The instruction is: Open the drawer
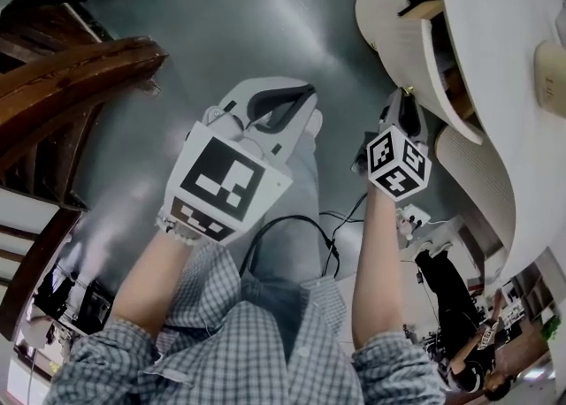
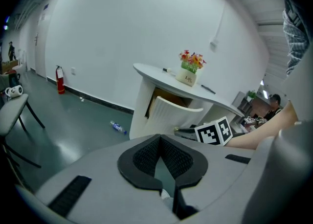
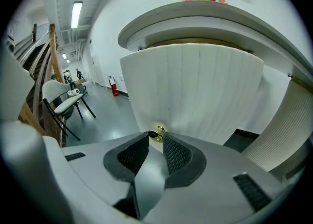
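A white curved drawer front (image 3: 195, 86) with ribbed lines stands pulled out from a round white cabinet (image 1: 504, 58). From the head view the drawer (image 1: 398, 32) is at the upper right, and it shows as well in the left gripper view (image 2: 171, 113). A small brass knob (image 3: 156, 133) sits at its lower edge. My right gripper (image 3: 156, 138) is shut on this knob, with the knob between the pad tips; it shows as (image 1: 405, 103) from above. My left gripper (image 2: 160, 137) hangs to the left over the floor (image 1: 296, 103), shut on nothing.
A second ribbed front (image 1: 478, 182) lies below the open drawer. A flower pot (image 2: 190, 69) and pens stand on the cabinet top. A plastic bottle (image 2: 117, 127) lies on the grey floor. A chair (image 2: 12, 113) and a wooden stair rail (image 1: 80, 67) are at the left.
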Motion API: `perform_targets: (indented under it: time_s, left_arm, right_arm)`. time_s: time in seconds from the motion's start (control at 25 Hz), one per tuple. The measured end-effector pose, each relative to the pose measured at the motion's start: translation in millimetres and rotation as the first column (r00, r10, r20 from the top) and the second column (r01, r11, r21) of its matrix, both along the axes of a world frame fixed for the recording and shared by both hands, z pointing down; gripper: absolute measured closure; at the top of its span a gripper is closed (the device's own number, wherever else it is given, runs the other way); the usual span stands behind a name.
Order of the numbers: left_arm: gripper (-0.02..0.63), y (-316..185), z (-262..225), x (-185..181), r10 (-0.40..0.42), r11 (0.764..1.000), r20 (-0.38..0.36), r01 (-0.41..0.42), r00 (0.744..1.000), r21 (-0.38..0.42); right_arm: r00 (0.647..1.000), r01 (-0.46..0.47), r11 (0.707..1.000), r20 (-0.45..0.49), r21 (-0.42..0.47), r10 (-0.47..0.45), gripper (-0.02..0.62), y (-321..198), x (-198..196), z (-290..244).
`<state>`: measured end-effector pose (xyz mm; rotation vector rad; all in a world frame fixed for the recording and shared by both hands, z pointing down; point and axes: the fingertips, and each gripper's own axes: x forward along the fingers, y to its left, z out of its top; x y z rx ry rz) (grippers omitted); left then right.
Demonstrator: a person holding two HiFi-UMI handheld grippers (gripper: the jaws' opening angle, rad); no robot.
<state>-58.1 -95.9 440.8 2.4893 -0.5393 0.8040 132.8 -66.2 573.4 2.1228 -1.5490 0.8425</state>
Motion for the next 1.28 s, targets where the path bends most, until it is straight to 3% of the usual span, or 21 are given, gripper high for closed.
perform_targets:
  time_s: [0.44, 1.28]
  left_arm:
    - [0.601, 12.5, -1.2, 2.0, 0.049, 0.999, -0.006, -0.049, 0.999, -0.013]
    - [0.601, 18.5, -1.1, 3.9, 0.061, 0.998, -0.017, -0.061, 0.998, -0.013]
  right_arm:
    - [1.0, 0.012, 1.0, 0.015, -0.019, -0.012, 0.508, 25.6, -29.7, 1.7]
    - [0.995, 0.073, 0.994, 0.068, -0.077, -0.067, 0.511, 67.4, -79.0, 4.9]
